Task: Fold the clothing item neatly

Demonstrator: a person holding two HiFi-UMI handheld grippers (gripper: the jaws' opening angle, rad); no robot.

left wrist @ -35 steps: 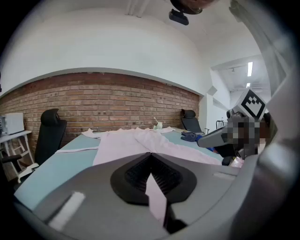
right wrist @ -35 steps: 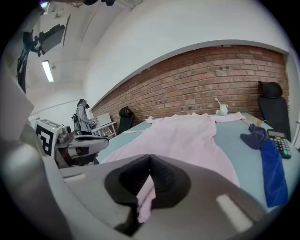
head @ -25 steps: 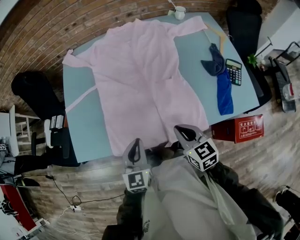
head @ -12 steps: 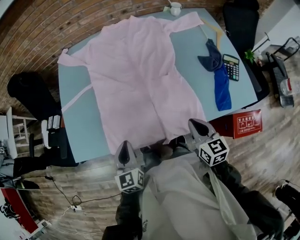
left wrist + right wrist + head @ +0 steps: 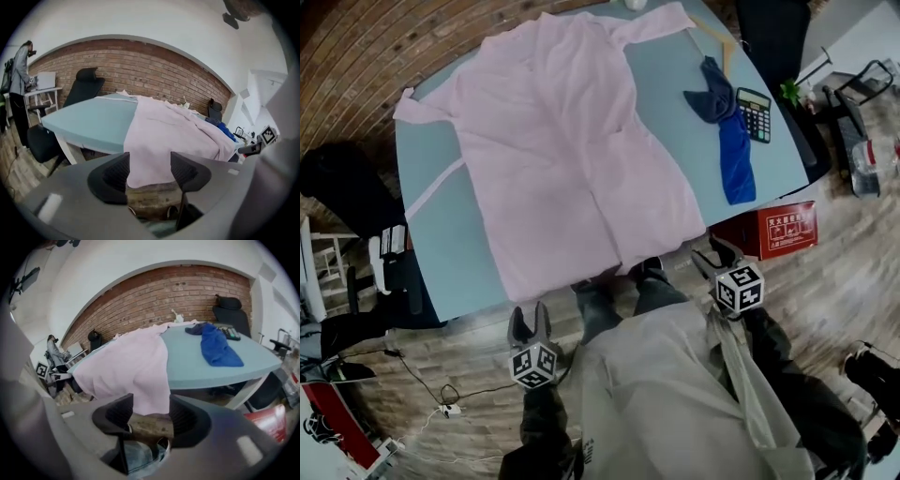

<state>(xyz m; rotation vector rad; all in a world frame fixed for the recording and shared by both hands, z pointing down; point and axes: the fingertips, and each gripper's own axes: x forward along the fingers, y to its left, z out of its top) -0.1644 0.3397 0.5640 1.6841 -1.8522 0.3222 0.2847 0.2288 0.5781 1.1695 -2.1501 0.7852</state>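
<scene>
The pale pink fabric robe (image 5: 572, 141) lies spread on the light blue desk (image 5: 675, 112), with its hem over the near edge. The left gripper (image 5: 530, 321) and right gripper (image 5: 713, 257) hang below, fingers just opened and empty. Each should pinch one hem corner, level with the other.

Office workspace, brick wall (image 5: 154, 70), black office chair (image 5: 86, 84), calculator (image 5: 755, 101) on table (image 5: 450, 253)

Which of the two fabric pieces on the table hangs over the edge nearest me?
The pink garment: its hem drapes over the near edge of the table. The blue cloth lies flat on top, beside the calculator.
</scene>
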